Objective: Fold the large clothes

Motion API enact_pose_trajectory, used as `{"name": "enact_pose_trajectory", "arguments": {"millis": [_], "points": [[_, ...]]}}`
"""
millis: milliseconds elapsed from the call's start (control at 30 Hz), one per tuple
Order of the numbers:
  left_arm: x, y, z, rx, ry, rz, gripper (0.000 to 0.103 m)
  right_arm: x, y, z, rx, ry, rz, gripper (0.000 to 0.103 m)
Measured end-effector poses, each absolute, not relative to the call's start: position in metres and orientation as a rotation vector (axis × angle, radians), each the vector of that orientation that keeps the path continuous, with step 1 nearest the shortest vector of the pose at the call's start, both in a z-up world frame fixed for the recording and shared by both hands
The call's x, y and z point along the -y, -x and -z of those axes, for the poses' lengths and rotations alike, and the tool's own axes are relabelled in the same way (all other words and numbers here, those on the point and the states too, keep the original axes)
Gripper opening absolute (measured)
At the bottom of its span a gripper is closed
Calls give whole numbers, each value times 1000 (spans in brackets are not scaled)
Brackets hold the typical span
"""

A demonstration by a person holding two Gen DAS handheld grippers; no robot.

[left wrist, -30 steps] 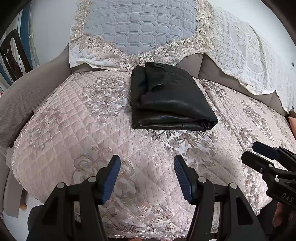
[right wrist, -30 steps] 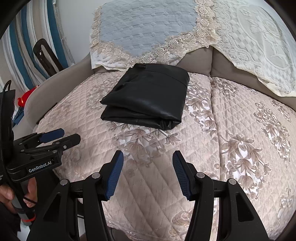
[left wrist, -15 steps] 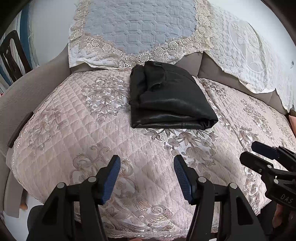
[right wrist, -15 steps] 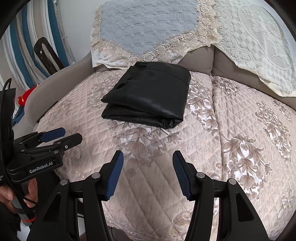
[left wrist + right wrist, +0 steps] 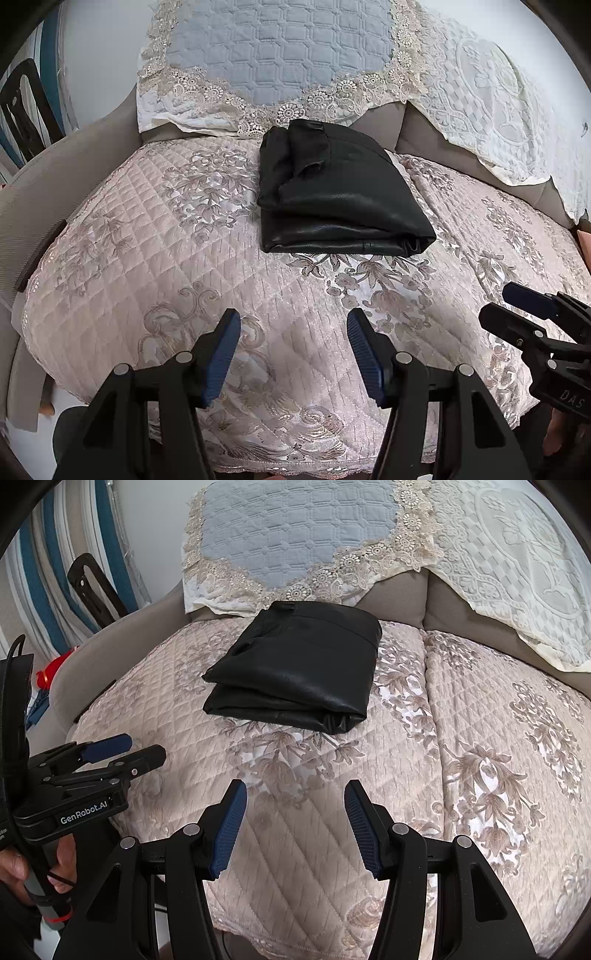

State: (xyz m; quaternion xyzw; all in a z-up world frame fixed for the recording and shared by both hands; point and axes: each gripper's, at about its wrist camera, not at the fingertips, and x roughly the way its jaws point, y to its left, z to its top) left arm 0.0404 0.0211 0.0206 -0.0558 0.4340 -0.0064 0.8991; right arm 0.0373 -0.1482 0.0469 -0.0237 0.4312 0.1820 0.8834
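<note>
Black garment (image 5: 340, 206) lies folded at the far side of the sofa seat (image 5: 147, 258); we hold both jaws open, empty. Folding looks finished; next, we judge, withdraw.

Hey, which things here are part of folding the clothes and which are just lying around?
Part of the job:
black garment, folded on the sofa cover
left gripper, right gripper, jaws open

Just lying about:
lace-edged blue cloth
white lace cloth
red object
</note>
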Motion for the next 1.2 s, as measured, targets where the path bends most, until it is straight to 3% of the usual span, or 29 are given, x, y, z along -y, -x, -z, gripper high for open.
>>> {"name": "enact_pose_trajectory", "arguments": {"millis": [1200], "points": [[-14, -39, -24, -886, 88, -7, 62, 149, -35, -46, -898, 47, -384, 56]]}}
